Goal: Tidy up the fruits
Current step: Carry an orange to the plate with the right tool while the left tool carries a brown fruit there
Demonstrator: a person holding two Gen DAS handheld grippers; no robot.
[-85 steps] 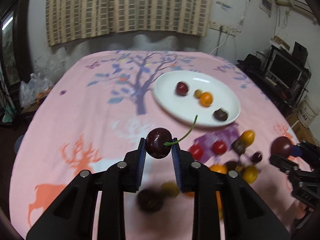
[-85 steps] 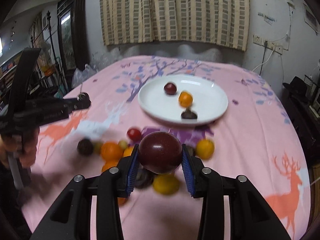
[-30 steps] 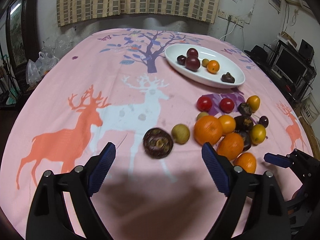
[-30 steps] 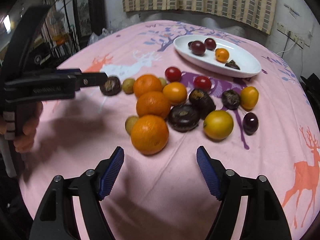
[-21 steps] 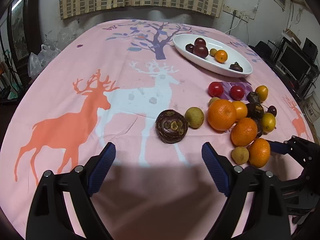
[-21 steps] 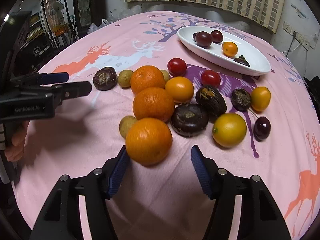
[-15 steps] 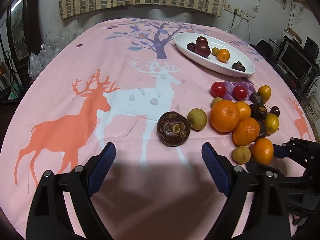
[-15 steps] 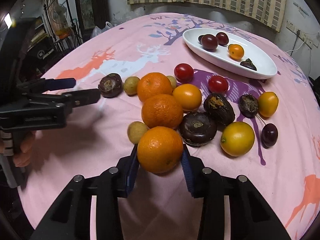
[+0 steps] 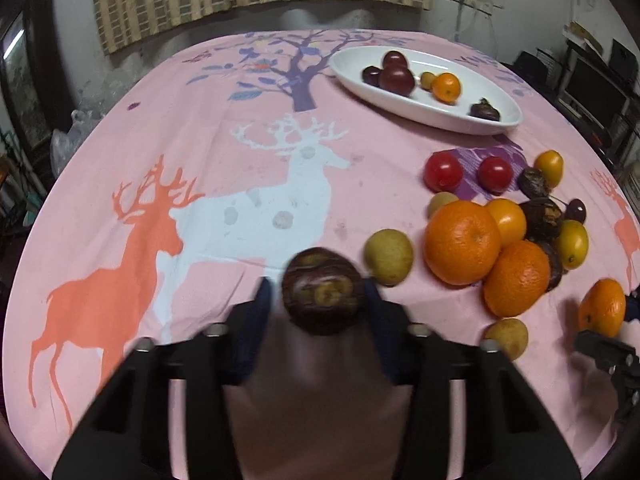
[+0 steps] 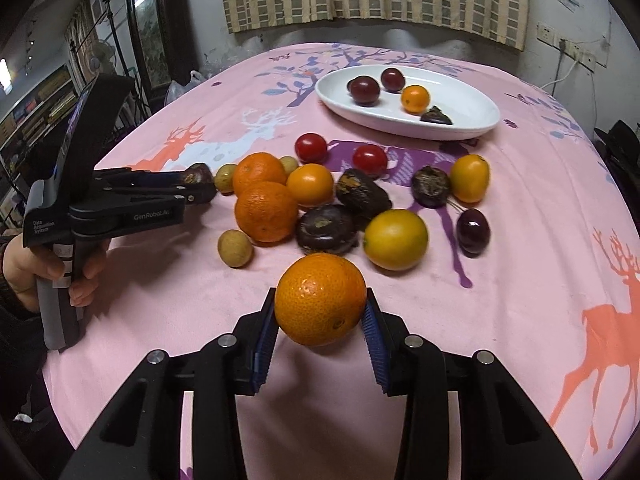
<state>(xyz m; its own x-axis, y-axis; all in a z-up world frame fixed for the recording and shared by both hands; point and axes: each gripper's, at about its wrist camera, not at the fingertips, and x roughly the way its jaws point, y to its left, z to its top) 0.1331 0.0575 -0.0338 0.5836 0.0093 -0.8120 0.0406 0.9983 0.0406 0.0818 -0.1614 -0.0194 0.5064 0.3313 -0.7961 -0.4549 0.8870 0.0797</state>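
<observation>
1. Now the left tool (image 9: 318,300) has its jaws closing around a round, dark purple mangosteen (image 9: 323,290); the blurred blue pads sit at the fruit's two sides, and whether they already press on it cannot be told.
2. Its grip is held by a hand (image 10: 48,268) seen at the left of the right wrist view.
3. The right tool (image 10: 320,322) is clamped on a round orange tangerine (image 10: 320,299), blue ribbed pads against both sides.
4. Beyond it, a cluster of oranges, yellow fruits, dark mangosteens, small tan longans, two red tomatoes (image 10: 311,147) and a dark cherry (image 10: 473,230) lies on the pink deer-print tabletop (image 10: 540,184).
5. Farther back, a white oval plate (image 10: 472,108) holds two dark red plums (image 10: 365,90), a small orange fruit (image 10: 415,98) and one dark brown piece.
</observation>
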